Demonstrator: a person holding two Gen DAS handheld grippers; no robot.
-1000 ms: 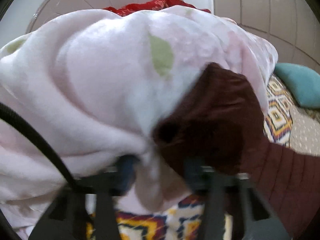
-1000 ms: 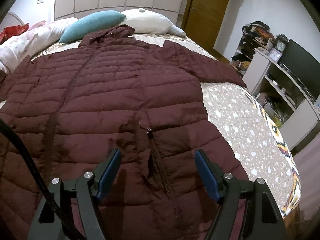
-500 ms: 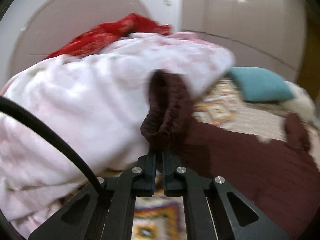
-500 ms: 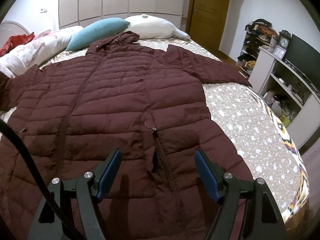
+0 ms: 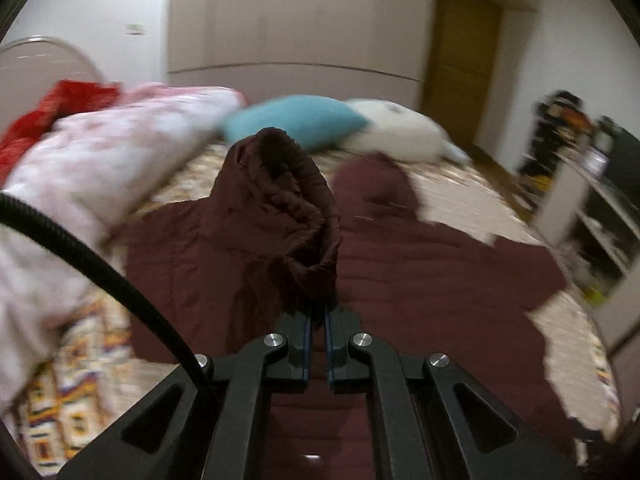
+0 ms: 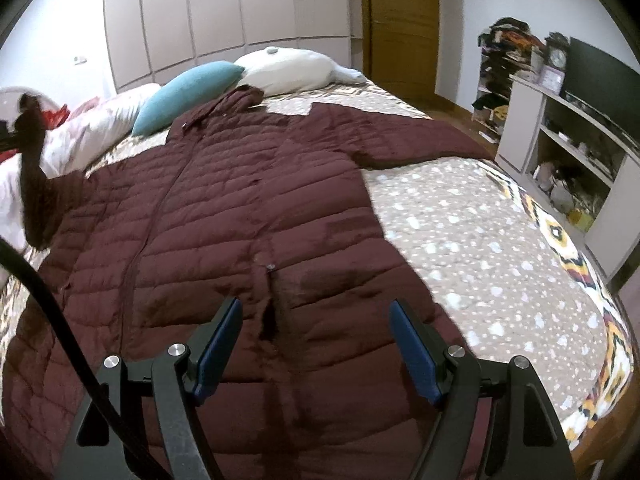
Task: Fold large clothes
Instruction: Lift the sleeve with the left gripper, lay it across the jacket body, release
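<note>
**Sleeve cuff pinched and lifted above the spread jacket**

A long maroon quilted puffer jacket lies front-up across the bed, its hood toward the pillows at twelve o'clock and its hem toward me at six. One sleeve stretches flat over the spotted beige bedspread out toward two o'clock. The other sleeve, at nine o'clock in the right wrist view, is raised off the bed and hangs in a dark column.

The left gripper has its jaws drawn tight together on the gathered elastic cuff of that raised sleeve; the cuff bunches up above the fingertips and the sleeve fabric falls away to the jacket body beneath. This view is smeared with blur.

The right gripper hovers over the lower front of the jacket with its blue-padded jaws standing wide apart and nothing between them; the zipped pocket slit sits just beyond the gap, toward twelve o'clock.

Behind the hood, a teal cushion leans beside a white pillow. At ten o'clock a pale pink fleecy blanket is heaped on the bed edge, with a red cloth behind it. A white open shelf unit stands along the wall at three o'clock, with a dark screen on top. A wooden door is at one o'clock.
</note>
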